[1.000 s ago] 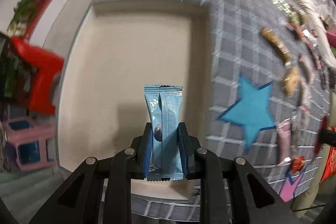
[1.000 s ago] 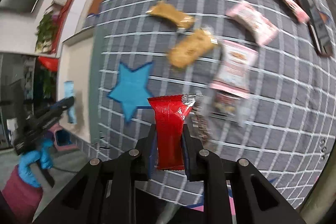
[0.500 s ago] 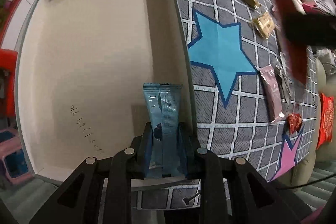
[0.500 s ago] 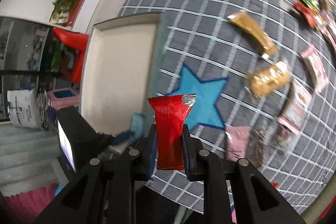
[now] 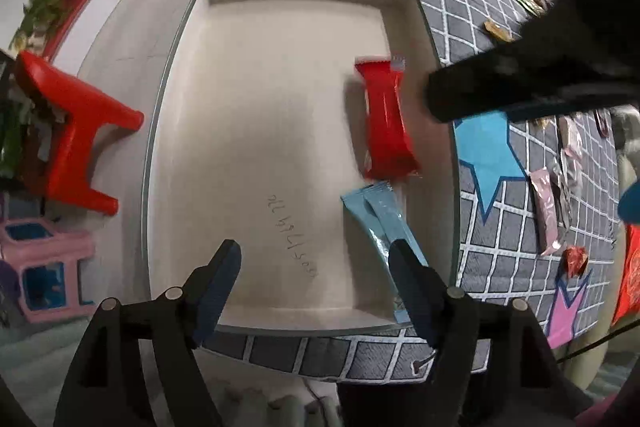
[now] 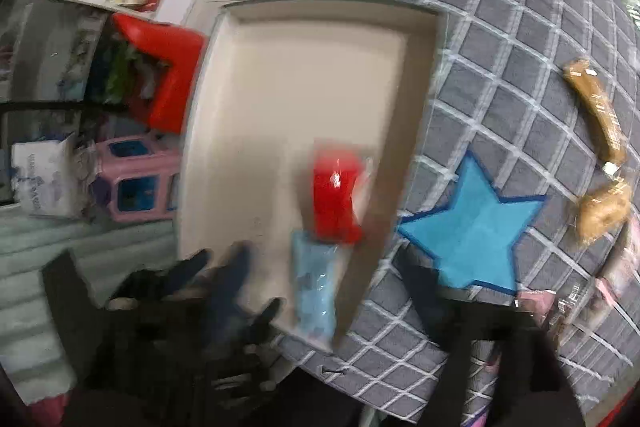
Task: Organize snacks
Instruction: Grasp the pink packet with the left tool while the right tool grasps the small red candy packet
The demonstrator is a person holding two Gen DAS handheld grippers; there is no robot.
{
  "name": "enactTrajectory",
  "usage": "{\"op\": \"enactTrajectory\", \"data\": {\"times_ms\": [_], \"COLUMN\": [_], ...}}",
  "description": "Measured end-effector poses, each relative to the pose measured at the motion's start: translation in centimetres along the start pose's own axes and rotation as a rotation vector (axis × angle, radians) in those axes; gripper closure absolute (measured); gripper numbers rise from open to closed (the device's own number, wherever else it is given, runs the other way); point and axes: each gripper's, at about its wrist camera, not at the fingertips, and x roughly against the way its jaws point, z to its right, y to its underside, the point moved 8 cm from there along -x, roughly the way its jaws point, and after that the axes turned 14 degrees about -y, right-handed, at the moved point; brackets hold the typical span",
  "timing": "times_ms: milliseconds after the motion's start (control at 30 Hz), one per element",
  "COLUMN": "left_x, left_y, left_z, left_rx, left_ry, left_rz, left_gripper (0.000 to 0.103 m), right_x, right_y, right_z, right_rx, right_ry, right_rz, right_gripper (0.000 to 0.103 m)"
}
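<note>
A shallow cream box lies on the grey checked mat. A red snack packet and a light blue snack packet lie loose in it by its right wall. My left gripper is open and empty over the box's near edge, its right finger beside the blue packet. The right gripper's black body crosses above the box's right wall. In the blurred right wrist view the box, the red packet and the blue packet show; my right gripper is open and empty.
Loose snacks lie on the mat right of the box: a pink packet, tan bars and others at the far edge. A blue star patch is beside the box. A red stool and pink toy stand left.
Both grippers have opened. The blue packet left my left gripper and the red packet left my right gripper; both now lie in the box. The right gripper moved over the box.
</note>
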Motion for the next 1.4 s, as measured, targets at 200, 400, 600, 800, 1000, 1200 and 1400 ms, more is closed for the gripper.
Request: {"op": "enactTrajectory", "data": {"times_ms": [200,400,600,800,1000,1200,1400], "left_x": [1.1,3.5,3.1,0.7,-0.9,-1.7,-1.9], "left_y": [-2.8,-5.5,-5.2,-3.7,-2.9,-2.7,-3.2], "left_z": [2.7,8.4,16.4,22.0,24.4,25.8,27.3], "left_rx": [-0.101,-0.269,-0.416,-0.433,-0.338,-0.281,-0.312], "left_ry": [0.004,0.057,0.106,0.129,0.143,0.116,0.01], "left_rz": [0.02,0.057,0.0,-0.113,-0.19,-0.194,-0.141], "left_gripper": [0.024,0.024,0.024,0.024,0.024,0.022,0.021], "right_x": [3.1,8.0,9.5,8.1,7.3,8.5,7.0], "right_y": [2.0,8.6,16.9,21.3,23.9,26.5,27.8], "right_z": [6.8,18.2,26.3,28.5,28.2,29.9,26.8], "right_rx": [-0.12,-0.393,-0.609,-0.654,-0.558,-0.469,-0.22], "right_ry": [0.059,0.113,0.15,0.145,0.207,0.216,0.292], "right_rz": [0.038,0.106,0.112,0.082,0.071,0.07,-0.029], "right_gripper": [0.013,0.013,0.013,0.013,0.013,0.013,0.013]}}
